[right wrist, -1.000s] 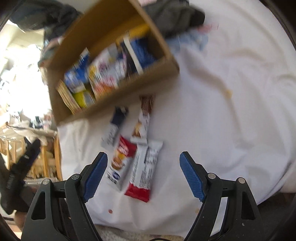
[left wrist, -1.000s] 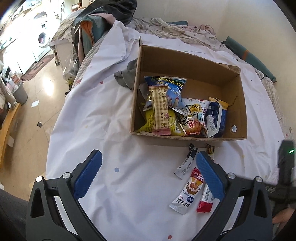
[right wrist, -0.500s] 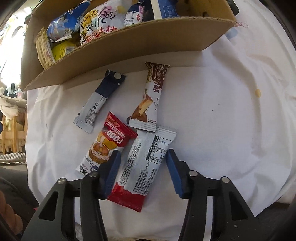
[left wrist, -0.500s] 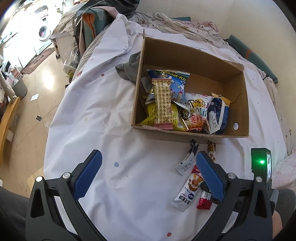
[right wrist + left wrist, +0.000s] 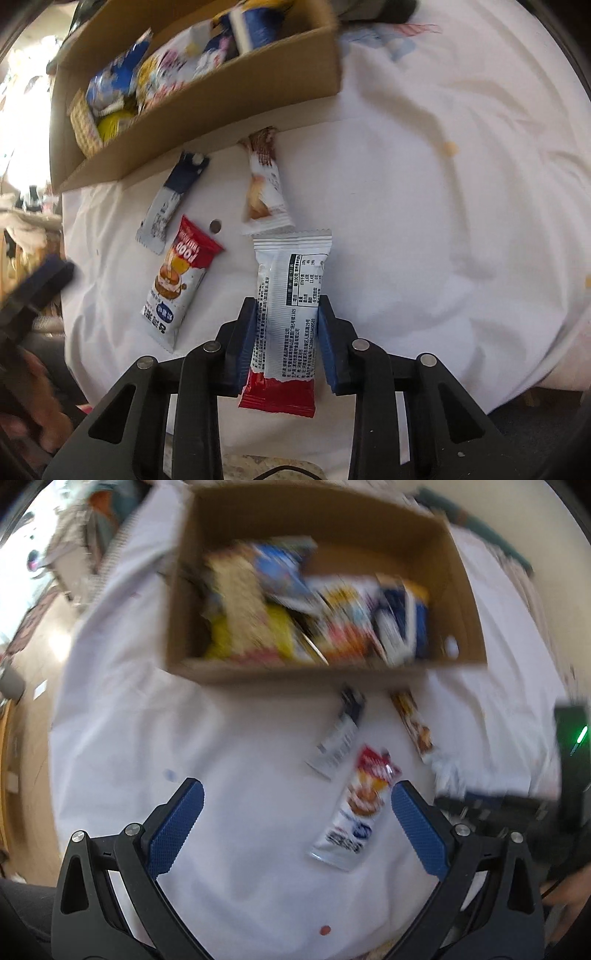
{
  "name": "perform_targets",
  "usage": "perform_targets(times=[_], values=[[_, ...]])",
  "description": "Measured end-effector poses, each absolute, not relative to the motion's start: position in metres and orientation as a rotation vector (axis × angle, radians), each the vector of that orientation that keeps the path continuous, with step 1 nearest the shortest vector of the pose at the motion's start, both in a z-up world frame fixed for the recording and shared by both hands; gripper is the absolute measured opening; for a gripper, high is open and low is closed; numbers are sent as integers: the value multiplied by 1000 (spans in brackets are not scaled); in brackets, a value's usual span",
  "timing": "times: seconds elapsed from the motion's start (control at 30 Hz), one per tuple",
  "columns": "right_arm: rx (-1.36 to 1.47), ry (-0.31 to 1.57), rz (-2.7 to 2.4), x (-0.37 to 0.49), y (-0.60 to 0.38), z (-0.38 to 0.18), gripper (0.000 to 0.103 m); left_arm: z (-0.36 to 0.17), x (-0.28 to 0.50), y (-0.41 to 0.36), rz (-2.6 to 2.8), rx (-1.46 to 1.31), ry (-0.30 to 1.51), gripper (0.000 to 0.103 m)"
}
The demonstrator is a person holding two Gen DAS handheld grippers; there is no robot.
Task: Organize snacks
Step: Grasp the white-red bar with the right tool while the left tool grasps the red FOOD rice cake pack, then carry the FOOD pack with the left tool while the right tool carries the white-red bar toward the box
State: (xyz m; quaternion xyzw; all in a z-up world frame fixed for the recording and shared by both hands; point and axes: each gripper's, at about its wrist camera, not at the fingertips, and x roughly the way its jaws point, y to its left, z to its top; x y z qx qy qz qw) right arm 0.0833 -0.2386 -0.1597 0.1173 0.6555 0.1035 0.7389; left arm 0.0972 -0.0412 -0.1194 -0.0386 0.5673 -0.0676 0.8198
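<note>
A cardboard box (image 5: 461, 590) (image 5: 207, 107) full of snack packs sits on a white sheet. In front of it lie a dark-blue and grey stick pack (image 5: 170, 199) (image 5: 338, 734), a brown and white pack (image 5: 264, 184) (image 5: 413, 723) and a red-topped pack (image 5: 177, 284) (image 5: 354, 808). My right gripper (image 5: 286, 314) is shut on a white and red snack bar (image 5: 291, 295), held just above the sheet. My left gripper (image 5: 295, 805) is open and empty, low over the sheet, with the red-topped pack close to its right finger. The left wrist view is blurred.
The white sheet (image 5: 443, 184) covers a bed or table whose edge drops off at left to the floor (image 5: 33, 657). Clothes are piled behind the box (image 5: 110, 513). The right gripper's body shows at the right of the left wrist view (image 5: 569, 775).
My right gripper has closed on the white and red bar and lifted it slightly. My left gripper has moved forward and down toward the loose packs, staying open.
</note>
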Motion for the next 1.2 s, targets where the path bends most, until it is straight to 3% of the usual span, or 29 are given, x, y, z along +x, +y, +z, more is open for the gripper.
perform_targets(times=[0.17,0.37,0.47,0.57,1.2], values=[[318,1403,218,92,-256,-147,33,-143,95,-83,-241,67,1244,95],[329,1395,226,95,-254,-149,33,-160,92,-105,-297,161,1271,76],[338,1393,235,91,-266,-147,33,-164,91,-106,-301,168,1286,61],[326,1390,243,91,-262,-146,33,-167,91,-107,-292,192,1296,31],[365,1287,238,90,-261,-121,33,-126,67,-83,-306,149,1262,28]])
